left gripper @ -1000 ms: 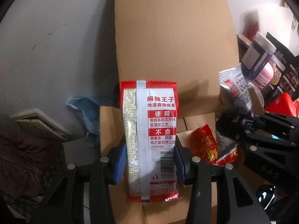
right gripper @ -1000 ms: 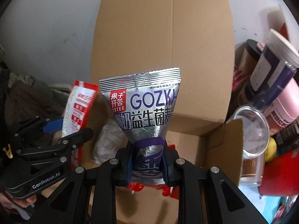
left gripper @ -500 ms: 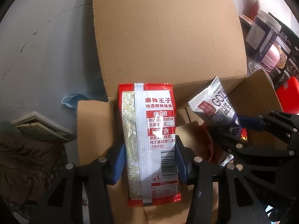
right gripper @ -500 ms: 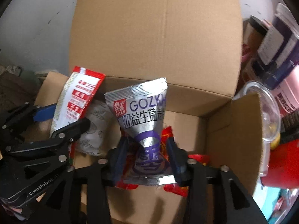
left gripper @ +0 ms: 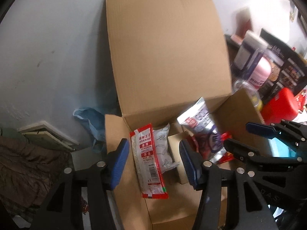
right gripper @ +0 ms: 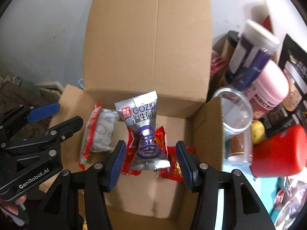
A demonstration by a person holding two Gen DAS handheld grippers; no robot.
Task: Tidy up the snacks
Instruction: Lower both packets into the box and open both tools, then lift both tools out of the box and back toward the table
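- The left gripper (left gripper: 153, 163) sits at 6 o'clock in its own view. Its jaws are opening. The blue pads (left gripper: 119, 163) do not touch anything.
- The red pack (left gripper: 148, 163) is between those pads but free of them. It leans in the left side of the box (left gripper: 163, 48).
- The right gripper (right gripper: 150, 164) is at 6 o'clock in its view. Its jaws are opening too, and nothing is pressed between them.
- The silver bag (right gripper: 144, 130) is between the right pads, touching neither. It is in the box on top of the red bags (right gripper: 172, 164).
- A white pack (right gripper: 104, 130) lies between the red pack and the silver bag.
- The tall box flap stands up at 12 o'clock.
- At 3 o'clock, outside the box, are a clear cup (right gripper: 235, 113), a pink jar (right gripper: 272, 82) and a red tub (right gripper: 278, 151).
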